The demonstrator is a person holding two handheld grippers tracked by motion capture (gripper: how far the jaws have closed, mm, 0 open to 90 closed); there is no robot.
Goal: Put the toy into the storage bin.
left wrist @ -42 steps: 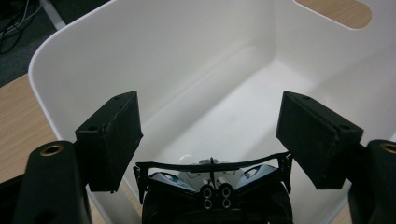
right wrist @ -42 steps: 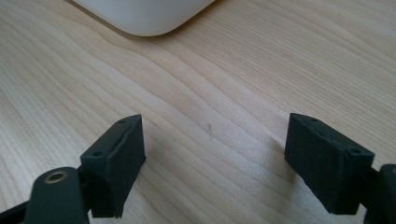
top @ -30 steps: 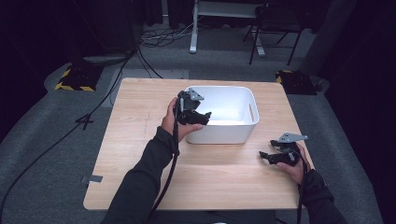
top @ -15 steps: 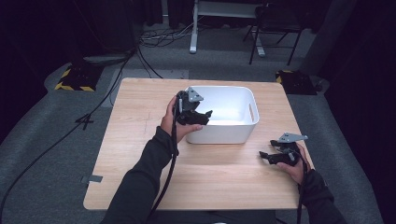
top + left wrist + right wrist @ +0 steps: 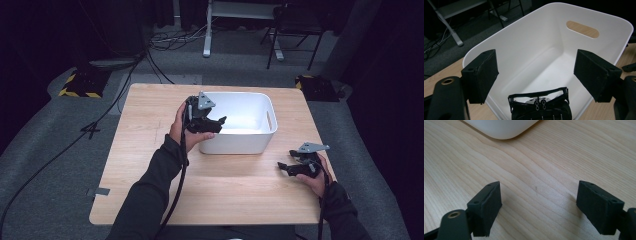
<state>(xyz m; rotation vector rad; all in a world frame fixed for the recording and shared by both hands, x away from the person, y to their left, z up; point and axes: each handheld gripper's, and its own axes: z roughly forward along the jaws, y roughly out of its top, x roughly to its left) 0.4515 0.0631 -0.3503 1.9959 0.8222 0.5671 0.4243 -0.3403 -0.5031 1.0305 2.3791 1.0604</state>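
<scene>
A white plastic bin (image 5: 239, 122) with slotted handles is seen on the light wooden table (image 5: 150, 165), at about 12 o'clock from the table's middle and near the far edge. The left gripper (image 5: 218, 121) is held over the bin's near-left rim, at roughly 9 o'clock of the bin, with its jaws pointed across the opening toward 3 o'clock. In the left gripper view the jaws are spread wide with nothing between them, and the bare white floor of the bin (image 5: 554, 65) is framed between the two pads; the oval handle slot (image 5: 582, 29) is seen in the far wall. The pose suggests that the bin's inside is being addressed, or that its rim is about to be taken, though no contact with the rim can be confirmed.

The right gripper (image 5: 283, 166) is kept low over the table at about 4 o'clock of the bin, well apart from it. Its jaws are also spread and empty, with only wood grain and a rounded corner of the bin (image 5: 501, 128) ahead, so it appears to be parked in waiting
</scene>
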